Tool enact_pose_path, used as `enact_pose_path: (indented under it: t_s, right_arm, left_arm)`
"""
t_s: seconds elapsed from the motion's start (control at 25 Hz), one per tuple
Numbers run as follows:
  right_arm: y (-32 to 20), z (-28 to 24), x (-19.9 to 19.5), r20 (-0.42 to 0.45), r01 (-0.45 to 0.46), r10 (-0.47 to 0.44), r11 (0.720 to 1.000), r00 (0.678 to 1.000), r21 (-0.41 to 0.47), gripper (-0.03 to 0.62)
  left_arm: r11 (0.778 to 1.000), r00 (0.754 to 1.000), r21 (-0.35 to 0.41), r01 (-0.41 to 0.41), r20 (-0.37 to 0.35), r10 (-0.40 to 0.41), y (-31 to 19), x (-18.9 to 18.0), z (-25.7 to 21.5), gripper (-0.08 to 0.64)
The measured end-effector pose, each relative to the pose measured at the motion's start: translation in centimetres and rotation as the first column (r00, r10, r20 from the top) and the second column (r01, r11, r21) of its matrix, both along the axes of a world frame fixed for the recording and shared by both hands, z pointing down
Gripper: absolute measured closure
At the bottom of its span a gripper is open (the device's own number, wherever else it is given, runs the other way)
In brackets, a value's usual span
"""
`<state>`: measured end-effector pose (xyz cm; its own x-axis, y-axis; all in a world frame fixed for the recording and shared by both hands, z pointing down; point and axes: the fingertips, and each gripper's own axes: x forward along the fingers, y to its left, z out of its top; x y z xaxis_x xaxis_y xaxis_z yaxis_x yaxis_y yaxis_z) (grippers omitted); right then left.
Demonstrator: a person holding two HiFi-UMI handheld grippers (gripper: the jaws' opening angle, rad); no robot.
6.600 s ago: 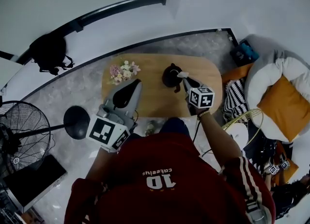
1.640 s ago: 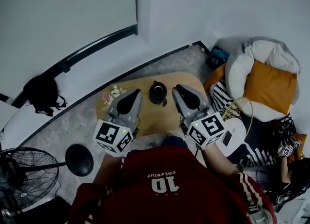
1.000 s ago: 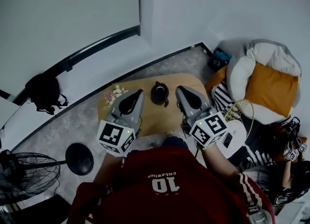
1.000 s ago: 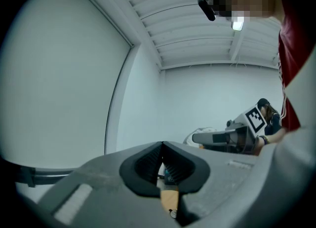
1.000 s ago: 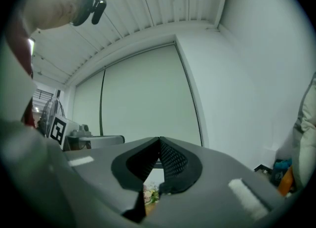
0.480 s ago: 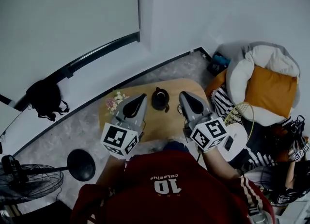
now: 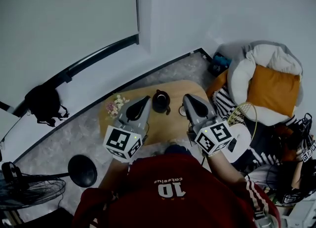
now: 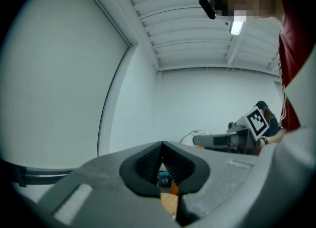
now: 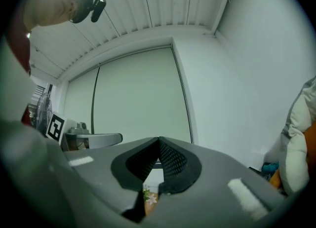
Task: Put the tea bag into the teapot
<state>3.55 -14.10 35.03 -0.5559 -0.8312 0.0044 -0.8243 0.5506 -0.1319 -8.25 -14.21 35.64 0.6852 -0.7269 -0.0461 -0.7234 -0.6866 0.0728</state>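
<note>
The dark teapot (image 7: 160, 101) stands near the far edge of the small wooden table (image 7: 150, 122), and I see no tea bag anywhere. My left gripper (image 7: 147, 98) is raised to the teapot's left, shut and empty. My right gripper (image 7: 186, 96) is raised to its right, also shut with nothing in it. In the left gripper view the jaws (image 8: 162, 147) meet at the tip, and the right gripper (image 8: 232, 138) shows beyond them. The right gripper view has its jaws (image 9: 159, 142) closed, pointing at the wall, with the left gripper (image 9: 94, 138) at the left.
A small bunch of flowers (image 7: 115, 106) lies on the table's left end. To the right are a striped cushion (image 7: 228, 101), a round seat with an orange cushion (image 7: 272, 91) and a white round stool (image 7: 241, 140). A black fan base (image 7: 82, 170) and a black bag (image 7: 43, 104) sit left.
Earlier my right gripper held a white thing at the teapot; it has since drawn back empty. Over the last second both grippers stay raised beside the teapot while the head view shifts slightly.
</note>
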Motion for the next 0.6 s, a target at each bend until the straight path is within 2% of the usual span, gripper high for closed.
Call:
enact_pose_path:
  t_s: [0.6]
  right_arm:
    - [1.06, -0.40, 0.19, -0.011, -0.024, 0.024, 1.000, 1.000, 0.018, 0.594]
  left_arm:
    - [0.999, 1.000, -0.020, -0.027, -0.011, 0.027, 0.59, 0.79, 0.06, 0.558]
